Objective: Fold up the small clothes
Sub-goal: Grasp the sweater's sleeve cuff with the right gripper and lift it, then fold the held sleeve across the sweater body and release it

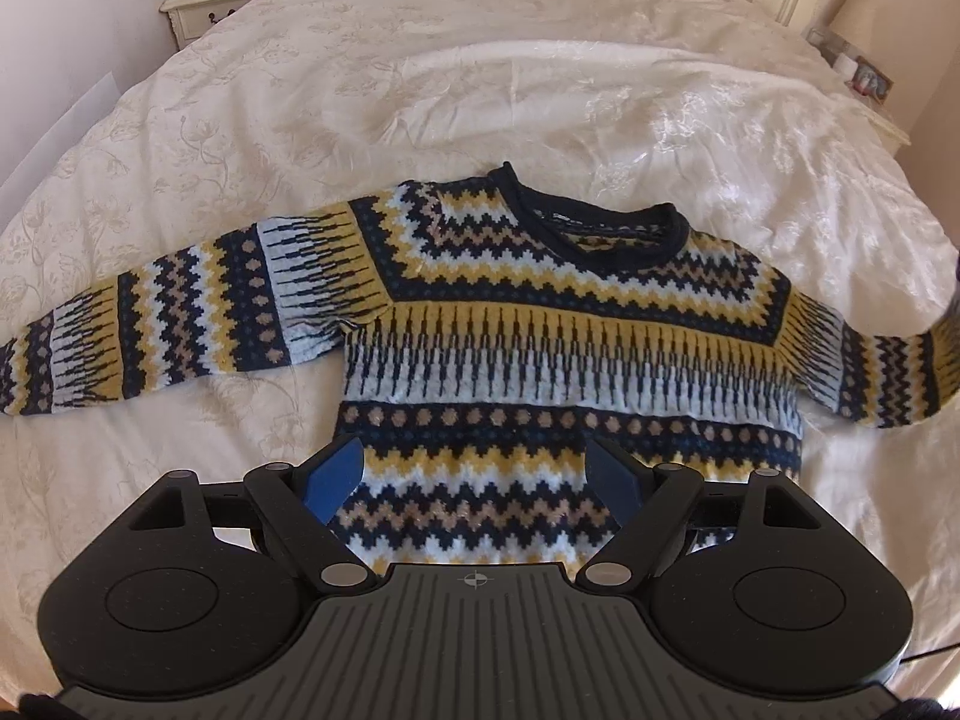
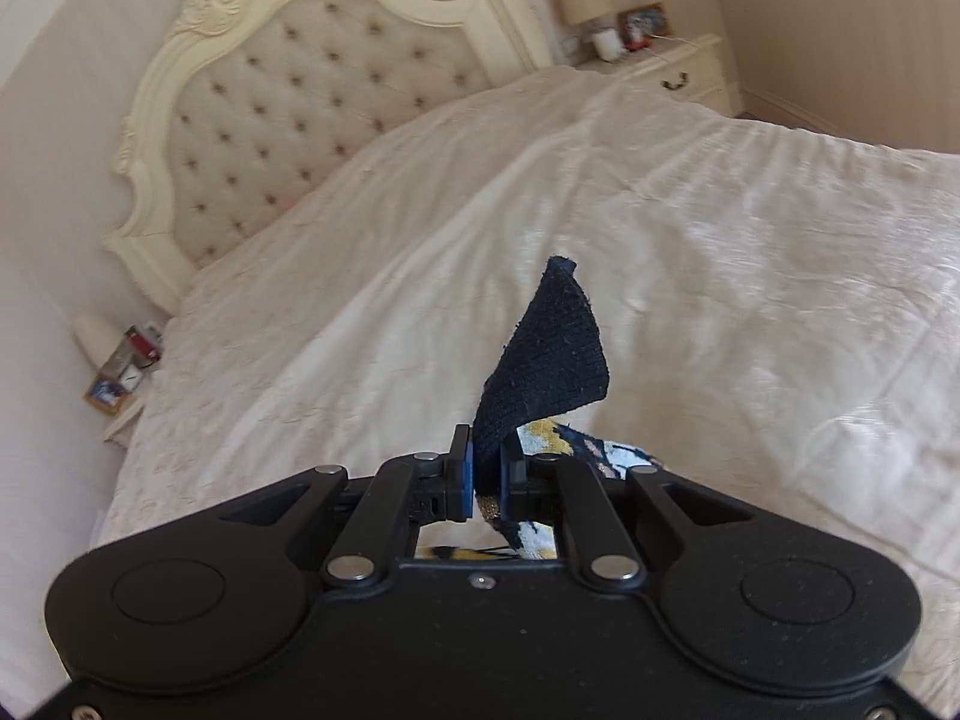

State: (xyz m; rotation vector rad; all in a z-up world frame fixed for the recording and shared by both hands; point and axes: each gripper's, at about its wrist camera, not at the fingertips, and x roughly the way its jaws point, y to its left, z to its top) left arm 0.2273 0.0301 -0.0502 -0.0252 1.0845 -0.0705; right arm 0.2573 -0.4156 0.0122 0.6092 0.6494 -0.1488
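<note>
Right gripper (image 2: 486, 474) clamps the sleeve cuff (image 2: 546, 348); the jumper (image 1: 540, 324) lies crosswise ahead of the released left gripper (image 1: 477, 480).

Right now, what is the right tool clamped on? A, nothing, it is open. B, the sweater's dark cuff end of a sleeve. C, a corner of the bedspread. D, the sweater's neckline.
B: in the right wrist view the right tool is shut on the navy ribbed cuff of the patterned sweater, lifted above the cream bedspread.
</note>
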